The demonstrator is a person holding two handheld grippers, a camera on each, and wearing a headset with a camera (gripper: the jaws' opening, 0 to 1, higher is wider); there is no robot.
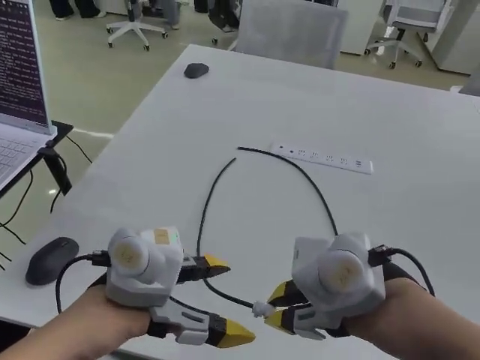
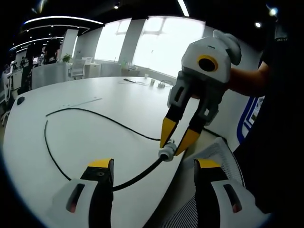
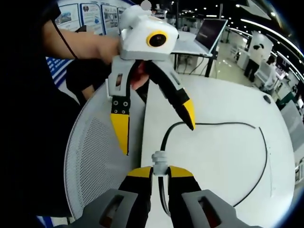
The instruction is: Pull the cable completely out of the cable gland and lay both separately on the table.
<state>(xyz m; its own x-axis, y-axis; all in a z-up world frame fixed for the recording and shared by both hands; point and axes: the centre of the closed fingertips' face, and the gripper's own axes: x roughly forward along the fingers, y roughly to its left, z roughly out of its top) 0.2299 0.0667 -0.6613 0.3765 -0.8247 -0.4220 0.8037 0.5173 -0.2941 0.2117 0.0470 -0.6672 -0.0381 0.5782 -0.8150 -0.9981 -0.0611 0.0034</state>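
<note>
Two runs of thin black cable (image 1: pixel 199 232) leave the small white cable gland (image 1: pixel 262 307), which sits at 6 o'clock near the front edge of the table (image 1: pixel 390 112). My right gripper (image 1: pixel 271 307) has its jaws pinched down on the gland, with barely a gap between them in the right gripper view. My left gripper (image 1: pixel 240 300) is spread wide and holds nothing. It hovers at 9 o'clock of the gland, and the cable runs between its jaws without, as far as I can tell, touching either.

From the gland one run heads toward 9 o'clock and then bends away to 12 o'clock. The other comes out from behind my right gripper and arcs round to 12 o'clock as well. The two ends lie close together, just short of the power strip (image 1: pixel 322 159).

I judge the cable light and limp, so it will trail and drag on the table and cannot be pushed. Its smooth jacket may slide in a loose pinch. The gland looks like hard plastic, small and light, and easy to flick out of the jaws if I twist. Its seal probably grips the jacket, so I expect some resistance. I would take the cable just beside the gland, at its 9 o'clock side, squarely across the jacket. Then I would pull straight along the gland's axis while my right gripper holds the gland by its body.
</note>
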